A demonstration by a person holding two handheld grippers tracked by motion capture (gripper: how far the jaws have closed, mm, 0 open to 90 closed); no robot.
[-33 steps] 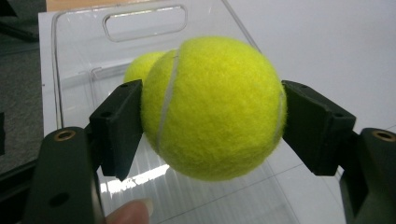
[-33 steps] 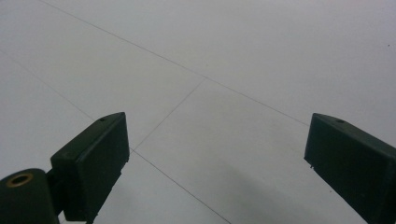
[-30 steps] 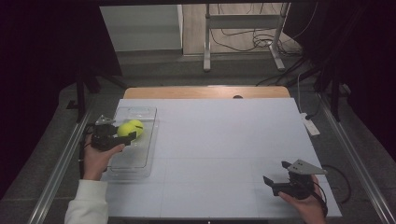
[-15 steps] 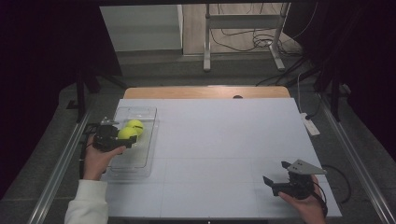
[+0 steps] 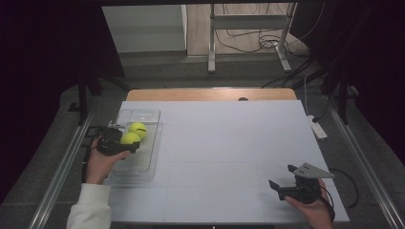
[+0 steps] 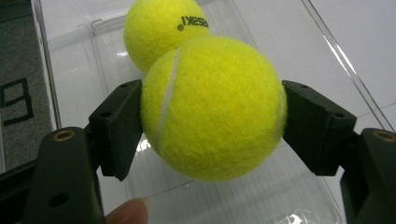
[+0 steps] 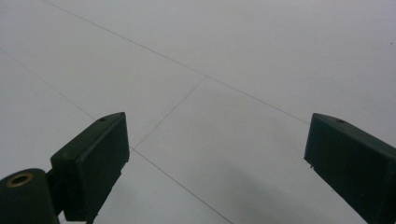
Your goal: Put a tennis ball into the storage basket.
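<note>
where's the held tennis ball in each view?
High view: held tennis ball at left, in the left gripper, over the clear tray.
Left gripper view: centre, pinched between both jaws.
Right gripper view: bare table.
Shared landmark: second tennis ball just beyond it.

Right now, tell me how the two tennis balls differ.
The near ball is clamped between the left tongs, held above the tray; the far ball lies free in the tray, just behind it. The far ball shows black lettering; the near ball shows only its white seam. Both are yellow-green, fuzzy and look the same size.
</note>
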